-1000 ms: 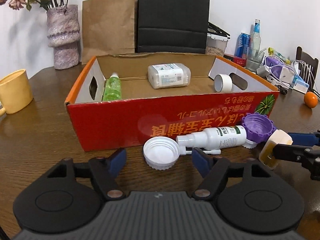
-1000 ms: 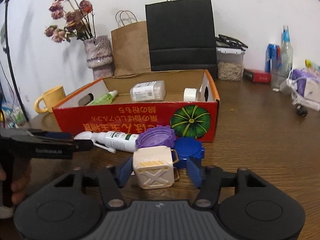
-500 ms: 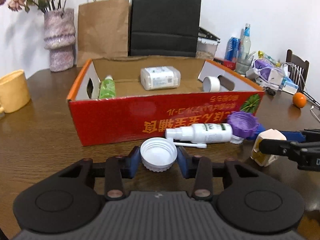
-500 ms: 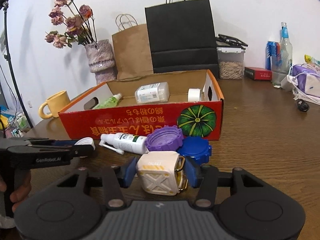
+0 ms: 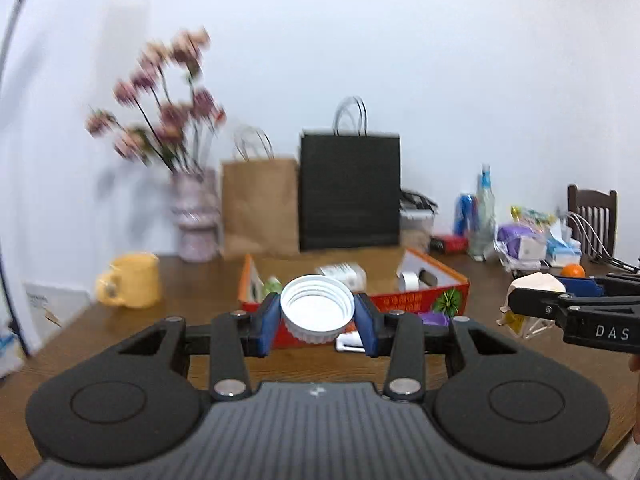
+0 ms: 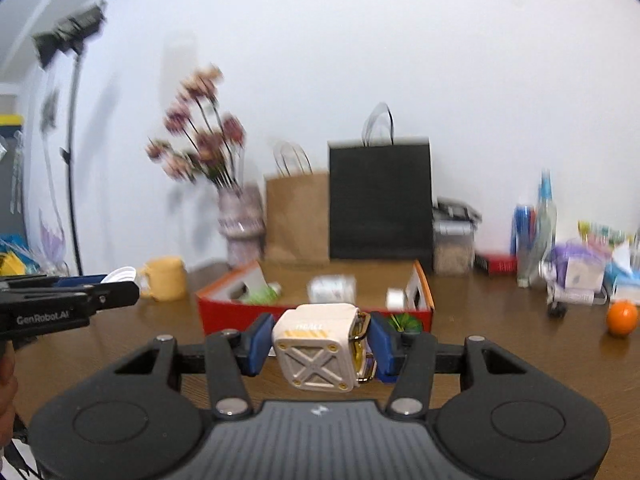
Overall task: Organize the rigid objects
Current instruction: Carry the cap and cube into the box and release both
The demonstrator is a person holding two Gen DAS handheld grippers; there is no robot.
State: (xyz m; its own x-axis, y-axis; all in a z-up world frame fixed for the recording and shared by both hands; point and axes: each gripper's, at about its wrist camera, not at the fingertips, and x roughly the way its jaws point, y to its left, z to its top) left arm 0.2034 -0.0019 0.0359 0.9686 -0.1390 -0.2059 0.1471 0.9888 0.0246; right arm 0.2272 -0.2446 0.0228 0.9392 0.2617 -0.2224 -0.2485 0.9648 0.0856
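Cap (image 5: 317, 306) sits clamped in our left claw (image 5: 317, 316), open side facing the camera, in the air in front of the box (image 5: 420, 300); we should carry it level above the rim. Right view: our right claw (image 6: 320, 346) grips the cream cube (image 6: 316, 346), X-face toward us, no long axis; release low inside.

Right gripper (image 6: 320, 346) jaws clamping cream cube (image 6: 318, 346), red box (image 6: 316, 312) beyond, left gripper (image 6: 120, 290) at left edge

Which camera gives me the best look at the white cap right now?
Left wrist view: the white cap sits centred, open side facing the camera, clamped in the left tool. The right wrist view shows only its rim at the left edge, behind that tool's fingers.
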